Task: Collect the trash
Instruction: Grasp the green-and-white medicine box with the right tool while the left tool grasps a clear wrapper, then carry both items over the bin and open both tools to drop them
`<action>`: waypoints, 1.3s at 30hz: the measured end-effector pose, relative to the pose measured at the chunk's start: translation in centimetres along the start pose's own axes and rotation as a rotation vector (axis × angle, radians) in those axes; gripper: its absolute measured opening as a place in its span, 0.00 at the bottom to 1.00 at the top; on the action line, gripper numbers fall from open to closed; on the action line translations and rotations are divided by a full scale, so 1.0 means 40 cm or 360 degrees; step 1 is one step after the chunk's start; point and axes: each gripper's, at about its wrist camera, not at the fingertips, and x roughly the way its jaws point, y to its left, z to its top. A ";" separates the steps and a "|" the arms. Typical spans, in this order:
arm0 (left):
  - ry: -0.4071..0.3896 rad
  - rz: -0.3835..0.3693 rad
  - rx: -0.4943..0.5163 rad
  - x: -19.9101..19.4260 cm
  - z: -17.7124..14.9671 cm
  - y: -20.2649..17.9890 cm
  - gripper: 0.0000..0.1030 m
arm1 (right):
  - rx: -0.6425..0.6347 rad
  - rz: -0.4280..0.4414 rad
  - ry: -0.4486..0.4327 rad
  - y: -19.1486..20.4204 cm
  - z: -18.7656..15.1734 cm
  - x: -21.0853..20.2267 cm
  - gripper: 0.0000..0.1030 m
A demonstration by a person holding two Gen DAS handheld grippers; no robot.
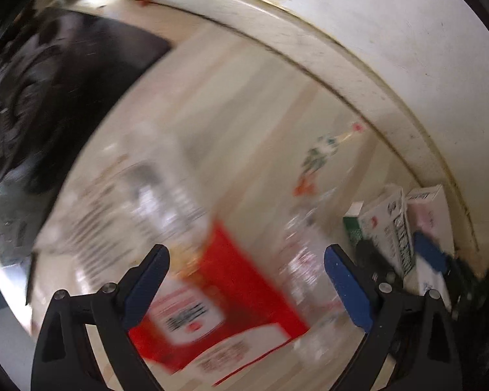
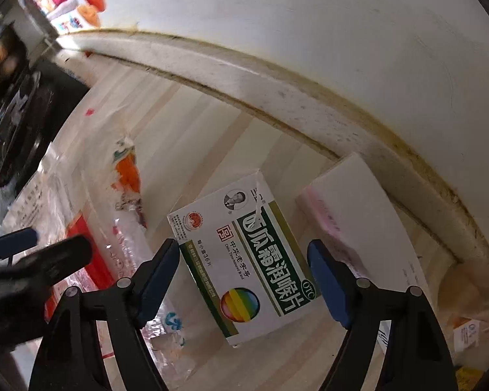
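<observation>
My left gripper (image 1: 246, 277) is open above a red and white box (image 1: 225, 306) that lies on the pale wooden table; the view is blurred. A clear plastic wrapper (image 1: 306, 260) lies just right of the box. My right gripper (image 2: 243, 268) is open, its jaws on either side of a white and green medicine box (image 2: 244, 257), not touching it. A white and pink box (image 2: 358, 215) lies to its right. A torn orange and white wrapper (image 2: 127, 176) lies to the left. The left gripper (image 2: 32, 260) shows at the left of the right wrist view.
A white wall with a stained baseboard (image 2: 309, 104) runs behind the table. A black bag or appliance (image 1: 49, 97) sits at the far left. Clear plastic packaging (image 2: 140, 254) covers the table's left part. More wrappers (image 2: 466, 319) lie at the far right.
</observation>
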 end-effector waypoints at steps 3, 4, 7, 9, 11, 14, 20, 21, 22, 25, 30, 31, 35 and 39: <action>0.0004 -0.0052 0.0029 0.020 0.022 -0.033 0.69 | 0.0050 0.0004 0.0011 -0.046 -0.001 0.000 0.77; 0.0012 -0.0055 0.0043 0.026 0.027 -0.043 0.53 | 0.0064 0.0002 0.0014 -0.058 -0.004 -0.002 0.77; 0.0051 -0.0050 0.0093 0.045 0.032 -0.068 0.06 | 0.0092 0.0005 0.0019 -0.102 -0.014 -0.002 0.77; 0.0008 -0.0017 0.0145 0.030 0.030 -0.080 0.02 | 0.0084 0.0004 0.0040 -0.109 -0.017 0.006 0.77; -0.0039 0.0012 0.0161 0.006 0.022 -0.081 0.01 | 0.0062 -0.0034 0.0107 -0.109 -0.021 0.030 0.75; -0.0126 0.0008 0.0158 -0.062 0.002 -0.073 0.01 | 0.0048 -0.0087 0.0070 -0.066 -0.040 0.022 0.73; -0.0374 -0.0059 0.0136 -0.296 -0.063 0.009 0.01 | 0.0156 -0.0003 -0.0073 -0.037 -0.075 -0.087 0.71; -0.0405 -0.0057 0.0128 -0.327 -0.076 0.031 0.01 | 0.0170 0.0016 -0.0101 -0.028 -0.080 -0.112 0.71; -0.0440 -0.0063 0.0118 -0.364 -0.092 0.062 0.01 | 0.0177 0.0033 -0.0137 -0.014 -0.087 -0.143 0.71; -0.0534 -0.0027 0.0070 -0.445 -0.162 0.165 0.01 | 0.0161 0.0103 -0.0216 0.065 -0.105 -0.225 0.71; -0.0612 0.0061 -0.0131 -0.556 -0.307 0.450 0.01 | 0.0037 0.0308 -0.0251 0.291 -0.149 -0.321 0.71; -0.0618 0.0089 -0.0199 -0.567 -0.343 0.527 0.01 | -0.0002 0.0363 -0.0245 0.351 -0.170 -0.331 0.71; -0.0595 0.0196 -0.0481 -0.552 -0.507 0.843 0.01 | -0.0215 0.0546 -0.0178 0.629 -0.268 -0.344 0.70; -0.0472 0.0268 -0.0801 -0.477 -0.672 1.115 0.01 | -0.0531 0.0650 -0.0057 0.974 -0.397 -0.298 0.70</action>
